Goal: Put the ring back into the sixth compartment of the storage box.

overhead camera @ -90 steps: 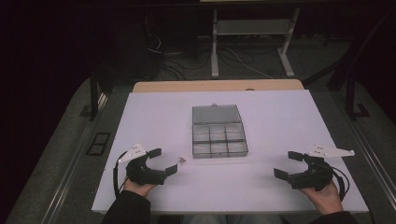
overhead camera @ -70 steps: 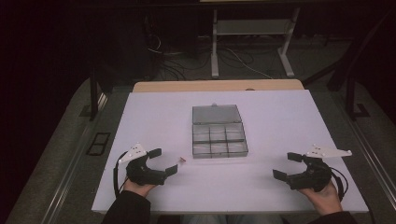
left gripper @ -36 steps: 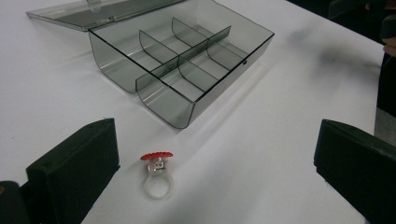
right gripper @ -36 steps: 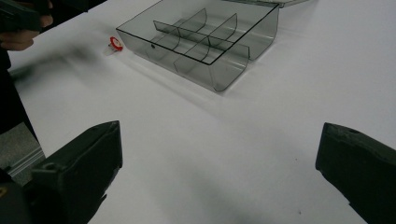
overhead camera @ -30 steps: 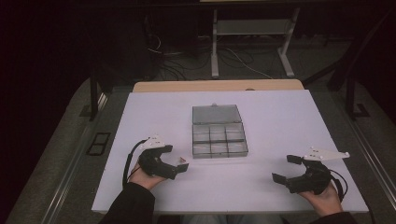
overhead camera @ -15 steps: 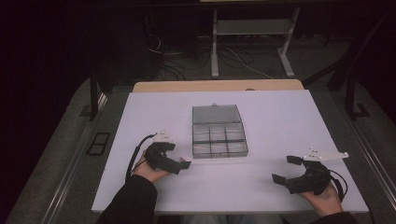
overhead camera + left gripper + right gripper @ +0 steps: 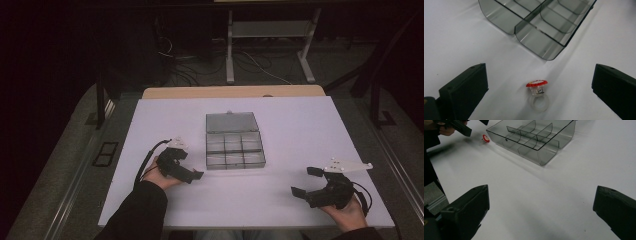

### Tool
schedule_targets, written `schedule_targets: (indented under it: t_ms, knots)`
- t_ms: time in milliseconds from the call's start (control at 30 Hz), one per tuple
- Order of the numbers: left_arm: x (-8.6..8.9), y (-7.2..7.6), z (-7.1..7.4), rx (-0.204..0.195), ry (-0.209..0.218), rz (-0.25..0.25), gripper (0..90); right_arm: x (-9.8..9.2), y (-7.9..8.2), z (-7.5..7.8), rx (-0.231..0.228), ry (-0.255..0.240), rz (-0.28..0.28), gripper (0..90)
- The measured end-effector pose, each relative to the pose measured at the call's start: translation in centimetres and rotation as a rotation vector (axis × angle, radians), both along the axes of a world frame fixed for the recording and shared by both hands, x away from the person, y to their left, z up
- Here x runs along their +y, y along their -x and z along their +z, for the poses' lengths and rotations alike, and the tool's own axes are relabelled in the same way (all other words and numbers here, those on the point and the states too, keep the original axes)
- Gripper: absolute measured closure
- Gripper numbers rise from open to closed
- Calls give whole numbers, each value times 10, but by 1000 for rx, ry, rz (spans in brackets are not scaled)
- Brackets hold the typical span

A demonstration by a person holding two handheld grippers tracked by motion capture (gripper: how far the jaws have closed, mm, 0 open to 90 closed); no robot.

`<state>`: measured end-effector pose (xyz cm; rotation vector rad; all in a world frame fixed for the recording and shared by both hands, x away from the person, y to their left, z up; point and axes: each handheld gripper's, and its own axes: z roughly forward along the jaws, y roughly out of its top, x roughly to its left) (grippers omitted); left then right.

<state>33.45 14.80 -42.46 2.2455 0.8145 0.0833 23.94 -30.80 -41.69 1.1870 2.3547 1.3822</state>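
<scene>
The left gripper has moved forward, jaws spread wide, so the small red-topped clear plastic ring now lies between them (ready for pinching), just before the clear compartment box

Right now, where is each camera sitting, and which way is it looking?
High view: above the person's side, looking forward and down on the white table; forearms, left gripper and right gripper show.
Left gripper view: on the left gripper, looking between its open jaws at the ring and clear box.
Right gripper view: on the right gripper, looking across the table.
Both gripper views share the ring and box.
</scene>
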Motion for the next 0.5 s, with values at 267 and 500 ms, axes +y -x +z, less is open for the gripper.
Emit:
schedule_targets:
  t_ms: [267,500]
  knots:
    - [0,-5,-6,29,-18,-7,33,1,0,-1,7,11,6,2]
    - [0,-5,-9,48,-25,-13,114,1,0,-1,7,17,5,2]
